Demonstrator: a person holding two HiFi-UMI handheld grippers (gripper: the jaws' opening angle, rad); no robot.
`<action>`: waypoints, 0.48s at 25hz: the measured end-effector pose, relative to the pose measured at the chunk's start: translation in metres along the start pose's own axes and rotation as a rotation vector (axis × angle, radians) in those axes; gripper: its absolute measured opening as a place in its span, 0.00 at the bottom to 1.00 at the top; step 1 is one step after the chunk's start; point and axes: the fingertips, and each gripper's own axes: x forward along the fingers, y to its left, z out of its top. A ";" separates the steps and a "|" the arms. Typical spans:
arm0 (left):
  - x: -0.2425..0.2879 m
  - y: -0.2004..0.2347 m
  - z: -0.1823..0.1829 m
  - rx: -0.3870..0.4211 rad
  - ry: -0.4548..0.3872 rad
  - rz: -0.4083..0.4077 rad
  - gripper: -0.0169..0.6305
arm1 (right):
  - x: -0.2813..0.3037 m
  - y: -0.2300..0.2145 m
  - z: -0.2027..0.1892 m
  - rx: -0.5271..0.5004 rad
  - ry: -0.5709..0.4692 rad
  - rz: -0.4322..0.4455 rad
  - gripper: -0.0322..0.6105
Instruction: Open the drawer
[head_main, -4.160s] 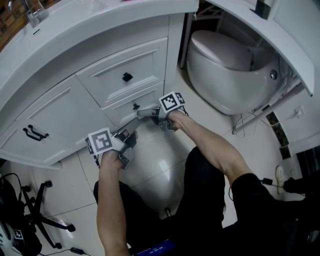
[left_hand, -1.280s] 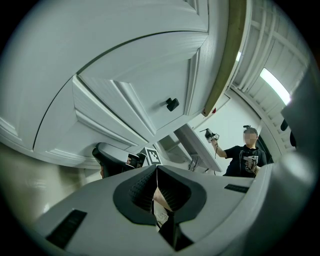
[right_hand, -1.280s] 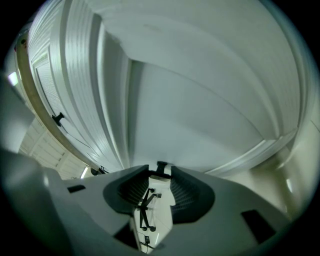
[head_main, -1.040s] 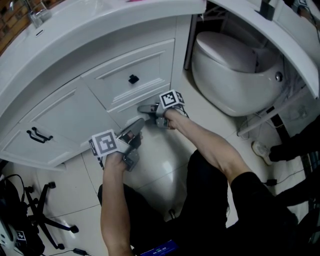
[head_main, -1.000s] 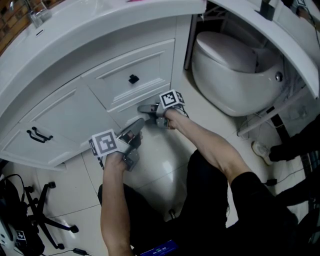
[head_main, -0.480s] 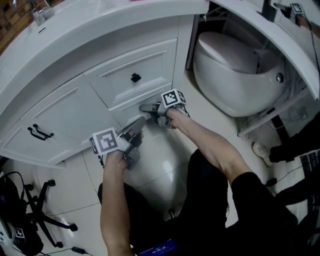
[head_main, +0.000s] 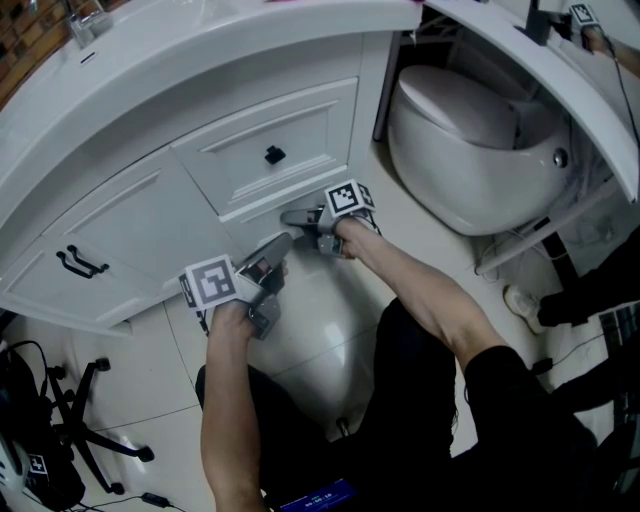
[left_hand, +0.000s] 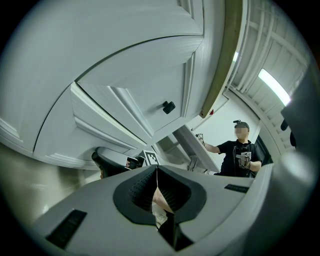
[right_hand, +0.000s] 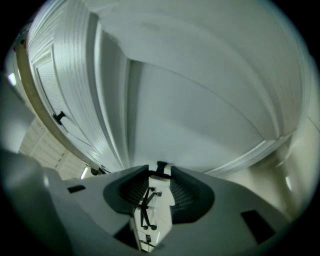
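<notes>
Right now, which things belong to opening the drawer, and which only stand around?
For the job: lower drawer, its knob, right hand-held gripper closed on it.
Standing by: upper drawer, toilet, left hand-held gripper, shut and empty.

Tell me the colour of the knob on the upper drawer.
Black knob on the white upper drawer; head view shows it best.

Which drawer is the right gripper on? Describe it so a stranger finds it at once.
On the white vanity left of the toilet, two drawers stack at its right end. It is the lower drawer, its black knob in the right gripper's jaws; the upper drawer's knob stands free.
</notes>
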 end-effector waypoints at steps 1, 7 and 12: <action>0.000 0.000 0.000 0.002 0.000 -0.001 0.01 | -0.001 0.000 -0.002 -0.002 0.005 0.001 0.28; 0.001 -0.003 -0.003 0.002 0.002 -0.004 0.01 | 0.000 0.001 -0.006 -0.011 0.012 0.000 0.28; -0.002 -0.009 -0.006 0.008 0.000 -0.001 0.01 | -0.004 0.002 -0.014 -0.015 0.027 -0.015 0.29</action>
